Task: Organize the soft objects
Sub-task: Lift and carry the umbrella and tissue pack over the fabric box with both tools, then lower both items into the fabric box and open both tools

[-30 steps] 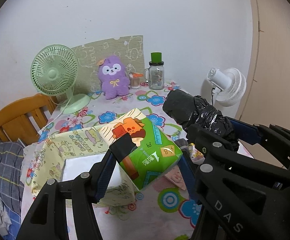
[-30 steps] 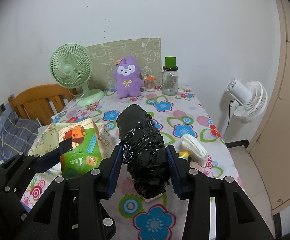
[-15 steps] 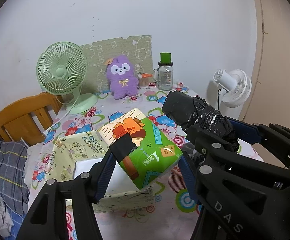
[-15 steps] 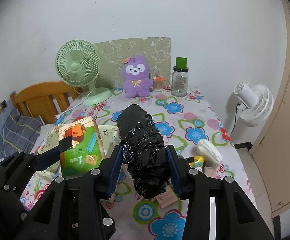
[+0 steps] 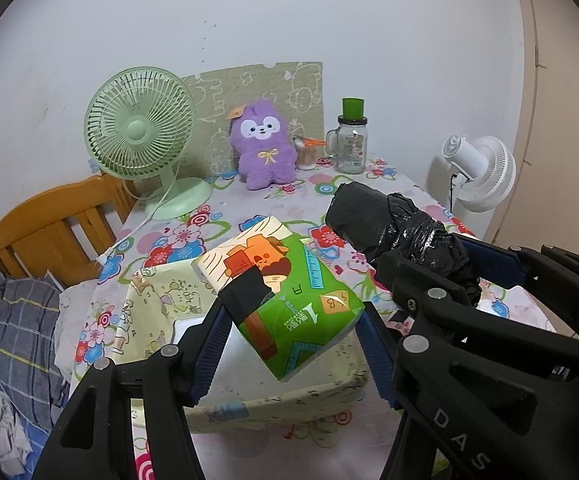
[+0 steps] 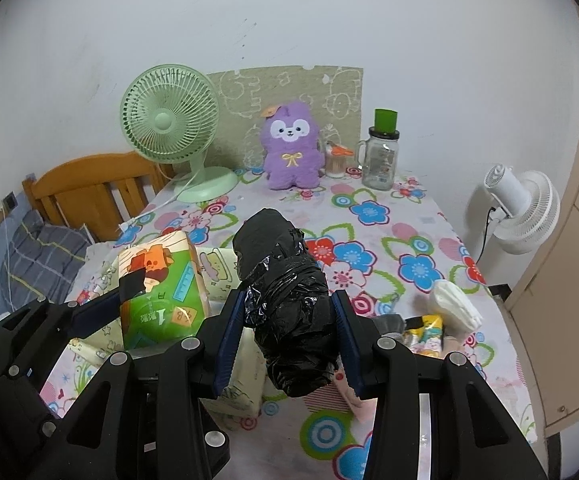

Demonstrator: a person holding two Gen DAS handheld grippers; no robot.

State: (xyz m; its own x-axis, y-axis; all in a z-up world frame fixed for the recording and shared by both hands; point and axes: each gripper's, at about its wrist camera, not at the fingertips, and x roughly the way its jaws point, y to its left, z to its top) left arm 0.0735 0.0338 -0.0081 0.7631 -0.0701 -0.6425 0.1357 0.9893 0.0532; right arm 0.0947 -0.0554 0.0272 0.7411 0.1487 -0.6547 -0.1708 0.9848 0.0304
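Left gripper (image 5: pixel 289 320) pinches the soft, light tissue pack (image 5: pixel 285 300) mid-body above the fabric box (image 5: pixel 273 408) at 6 o'clock, while the right gripper (image 6: pixel 289 328) squeezes the crinkly, slippery black bundle (image 6: pixel 285 300) around its middle

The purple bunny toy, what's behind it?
Behind the purple bunny toy a green cartoon-printed board leans against the white wall. The toy covers the board's lower middle, so anything there stays hidden.

Two close fisheye wrist views, side by side above the near table edge, facing the back wall, sharing purple plush toy (image 5: pixel 263 144) (image 6: pixel 292 146) and green desk fan (image 5: pixel 141 124) (image 6: pixel 170 114).
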